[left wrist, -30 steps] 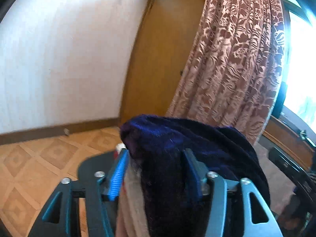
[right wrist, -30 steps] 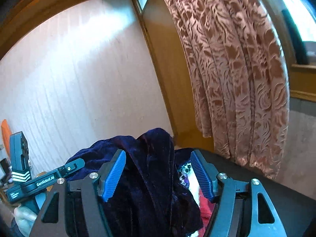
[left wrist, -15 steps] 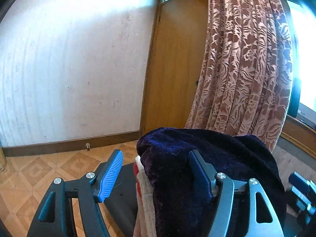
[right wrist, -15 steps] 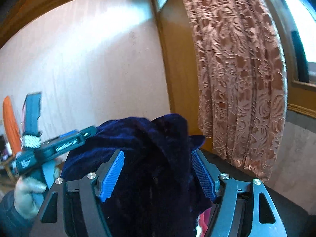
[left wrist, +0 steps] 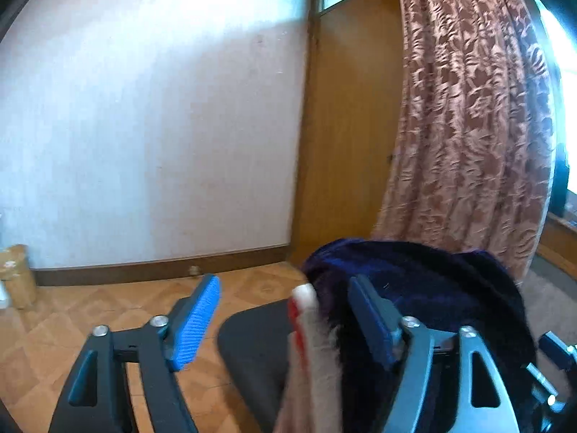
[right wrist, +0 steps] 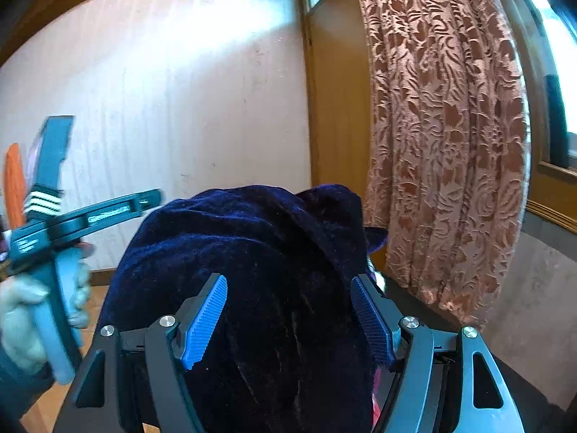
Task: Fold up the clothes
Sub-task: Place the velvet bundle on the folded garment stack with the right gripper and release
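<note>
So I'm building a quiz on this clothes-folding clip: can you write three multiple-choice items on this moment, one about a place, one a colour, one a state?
1. Where does the patterned curtain hang?
A. right of the wooden door
B. left of it
C. across the white wall

2. What colour is the velvet garment?
A. orange
B. dark blue
C. green

3. How does the left gripper stand?
A. shut on the garment
B. open, cloth draped over one finger
C. out of view

Answers: 1 A, the curtain falls on the door's right edge. 2 B, the pile is deep navy in both views. 3 B, a wide gap shows floor between the blue pads.
</note>
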Motion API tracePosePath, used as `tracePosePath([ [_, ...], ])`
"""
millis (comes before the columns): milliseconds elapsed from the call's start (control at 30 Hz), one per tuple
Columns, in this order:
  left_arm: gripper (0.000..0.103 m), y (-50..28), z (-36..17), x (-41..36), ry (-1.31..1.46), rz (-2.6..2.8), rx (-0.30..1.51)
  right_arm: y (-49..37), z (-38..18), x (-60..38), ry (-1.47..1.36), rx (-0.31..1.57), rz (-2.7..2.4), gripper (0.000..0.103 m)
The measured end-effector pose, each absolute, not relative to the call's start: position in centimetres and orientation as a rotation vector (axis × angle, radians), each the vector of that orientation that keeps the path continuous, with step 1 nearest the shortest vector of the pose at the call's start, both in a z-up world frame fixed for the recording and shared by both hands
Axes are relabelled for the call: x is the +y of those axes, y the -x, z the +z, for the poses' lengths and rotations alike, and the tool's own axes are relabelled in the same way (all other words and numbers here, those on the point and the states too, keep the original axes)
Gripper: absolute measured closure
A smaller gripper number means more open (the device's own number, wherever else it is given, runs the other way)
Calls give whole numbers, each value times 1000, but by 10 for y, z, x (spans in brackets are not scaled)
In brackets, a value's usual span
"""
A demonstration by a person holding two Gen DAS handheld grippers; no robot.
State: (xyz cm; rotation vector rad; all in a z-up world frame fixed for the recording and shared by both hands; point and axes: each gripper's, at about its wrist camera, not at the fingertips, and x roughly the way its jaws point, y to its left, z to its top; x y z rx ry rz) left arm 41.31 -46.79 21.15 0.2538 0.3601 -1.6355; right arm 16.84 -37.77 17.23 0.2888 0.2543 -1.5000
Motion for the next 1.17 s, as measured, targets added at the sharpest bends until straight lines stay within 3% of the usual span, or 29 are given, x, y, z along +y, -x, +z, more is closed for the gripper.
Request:
tracePosePath([
  [167, 24, -418, 208, -422, -282, -1668, 353, -180, 179, -359, -289, 234, -1566, 29],
  [433, 39, -419, 194, -357, -309, -1675, 268, -212, 180, -321, -246, 299, -1643, 25],
  [633, 40, -420, 181, -338, -314, -1755, 398, -235, 174, -294, -195, 359, -1659, 22],
  [967, 41, -406, 168, -323, -372, -1756, 373, -243, 159, -279, -220, 373, -1650, 19],
  [1167, 49, -410, 163, -315, -364, -1749, 339, -248, 150, -280, -234, 388, -1640, 19],
])
